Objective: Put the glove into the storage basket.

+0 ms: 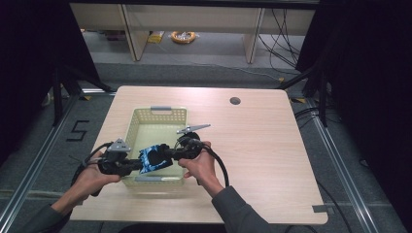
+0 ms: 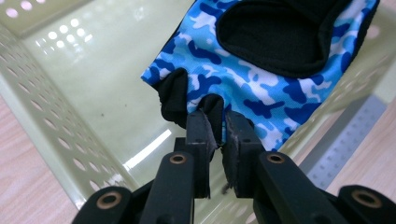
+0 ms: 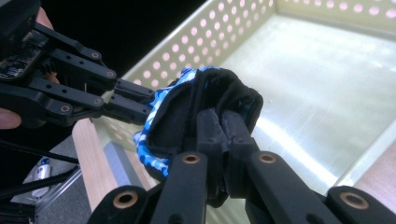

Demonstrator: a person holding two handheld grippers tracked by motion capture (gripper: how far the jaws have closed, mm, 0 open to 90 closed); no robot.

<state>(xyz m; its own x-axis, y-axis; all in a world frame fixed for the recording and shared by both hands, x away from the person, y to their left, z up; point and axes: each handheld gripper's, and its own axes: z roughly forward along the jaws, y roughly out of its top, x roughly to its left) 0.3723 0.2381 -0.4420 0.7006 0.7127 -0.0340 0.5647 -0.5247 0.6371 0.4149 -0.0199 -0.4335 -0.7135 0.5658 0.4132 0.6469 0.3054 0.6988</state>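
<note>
A blue camouflage glove with black fabric parts (image 1: 154, 158) hangs over the near end of a pale yellow perforated basket (image 1: 137, 119). My left gripper (image 1: 137, 165) is shut on a black finger end of the glove (image 2: 211, 106). From the right, my right gripper (image 1: 165, 153) is shut on the black cuff of the glove (image 3: 219, 95). In the right gripper view the left gripper (image 3: 135, 102) pinches the glove's blue edge. The basket floor (image 2: 107, 79) below the glove is bare.
The basket stands on a light wooden table (image 1: 262, 145), with a grey handle (image 1: 161, 108) at its far rim. A round cable hole (image 1: 235, 101) lies at the table's far right. Metal rails and dark floor surround the table.
</note>
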